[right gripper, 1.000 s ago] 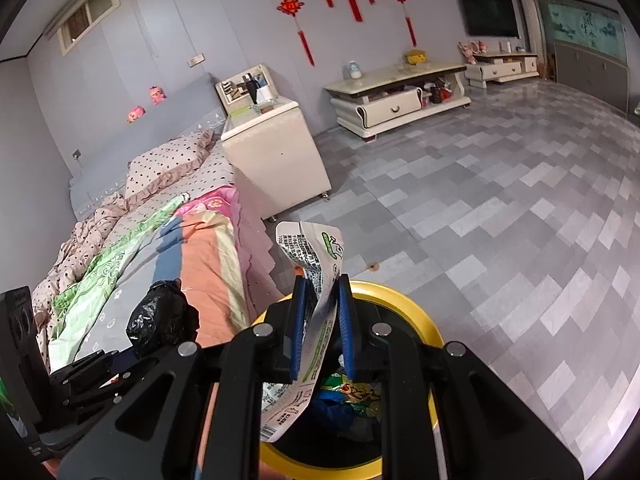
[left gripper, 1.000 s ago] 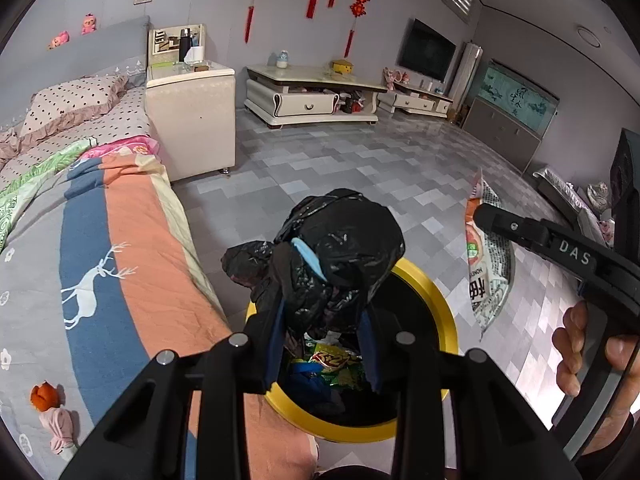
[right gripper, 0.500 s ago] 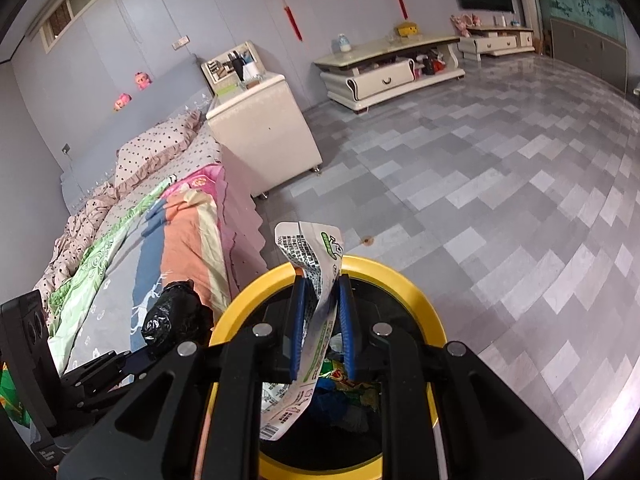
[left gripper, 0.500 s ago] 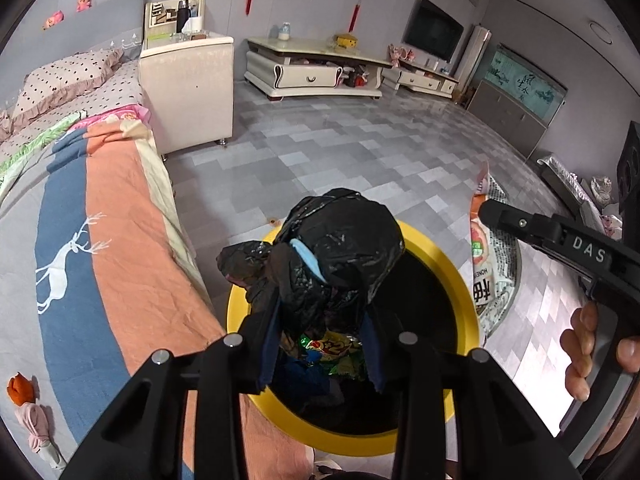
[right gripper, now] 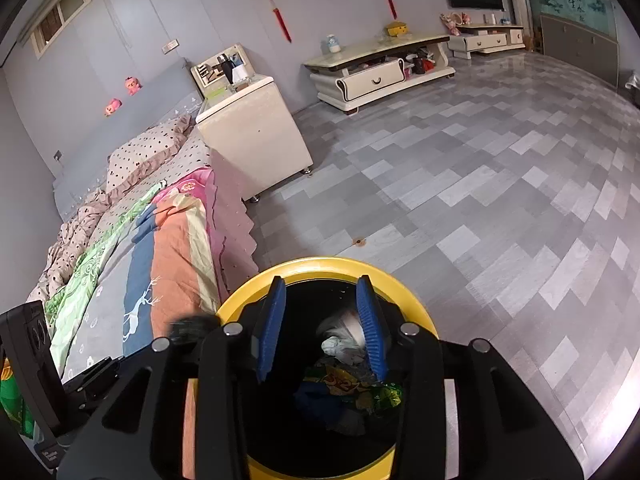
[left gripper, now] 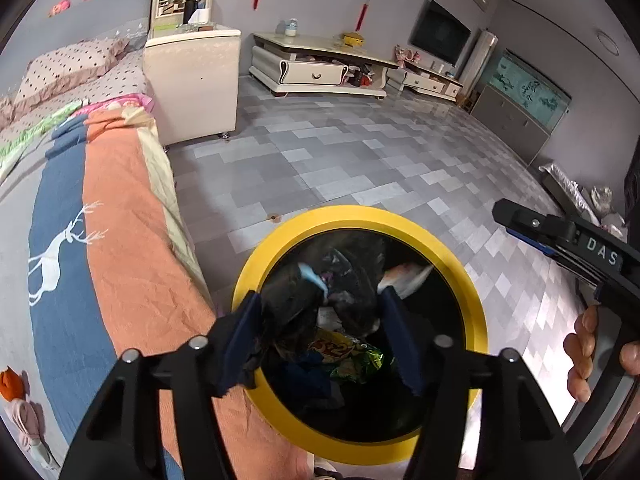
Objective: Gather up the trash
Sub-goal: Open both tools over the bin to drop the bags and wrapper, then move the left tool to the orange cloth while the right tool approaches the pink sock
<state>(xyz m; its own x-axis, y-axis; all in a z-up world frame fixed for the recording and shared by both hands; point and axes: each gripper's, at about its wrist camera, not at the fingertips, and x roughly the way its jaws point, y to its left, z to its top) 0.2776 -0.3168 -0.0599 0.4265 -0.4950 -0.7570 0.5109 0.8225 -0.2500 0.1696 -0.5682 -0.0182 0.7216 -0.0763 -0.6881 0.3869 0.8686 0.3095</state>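
Both grippers hang over the yellow-rimmed bin (left gripper: 478, 312), which stands on the grey tiled floor (left gripper: 360, 160) hard against the bed (left gripper: 120, 240) on its left. The bin's near rim is cut off by the gripper bodies in both views, and its dark interior hides most of the contents; only a yellow-and-green snack wrapper (left gripper: 344, 354) and some blue material read clearly.

Left gripper (left gripper: 320, 332): jaws parted wide, having just been opening. The black plastic bag (left gripper: 304, 300) sits between them, blurred. Its left edge lies against the left pad; whether it touches the right pad cannot be told. It is lower than half a second ago, when it stood bunched above the rim, clamped.

Right gripper (right gripper: 322, 324): jaws partly open, having just been opening, with nothing pressed between the pads. The printed wrapper they pinched earlier is gone from between them. A pale, blurred item (right gripper: 344, 332) lies down in the bin beyond the pads; it may be that wrapper, but it is too smeared to confirm. In the left wrist view a pale blur (left gripper: 404, 276) shows at the same place.

At the far right of the left wrist view, a hand (left gripper: 596, 356) grips the right gripper's handle, partly cropped.
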